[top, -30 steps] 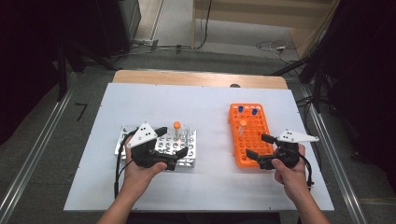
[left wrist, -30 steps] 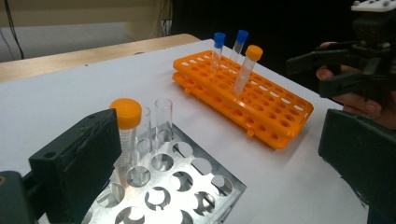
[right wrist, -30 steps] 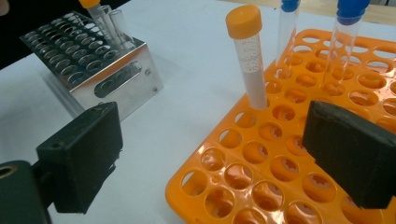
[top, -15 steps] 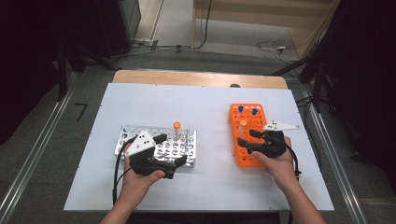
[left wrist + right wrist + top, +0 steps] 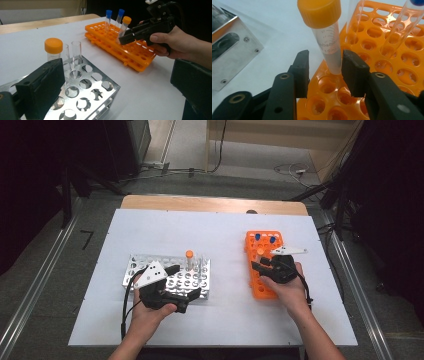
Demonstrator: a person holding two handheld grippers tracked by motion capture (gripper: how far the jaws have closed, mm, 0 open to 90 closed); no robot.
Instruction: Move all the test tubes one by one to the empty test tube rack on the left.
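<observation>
Right tool has moved left over the orange rack, jaws just closing around the orange-capped tube, a gap left on one side. Tube stands in the rack's left edge. Left tool spread at the metal rack, empty.

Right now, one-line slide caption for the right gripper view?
Right gripper jaws closing around the orange-capped tube standing in the orange rack, not yet gripping.

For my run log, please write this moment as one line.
right tool: closing around, not gripping | target: orange-capped clear plastic tube | in: orange plastic rack | left tool: open
</observation>
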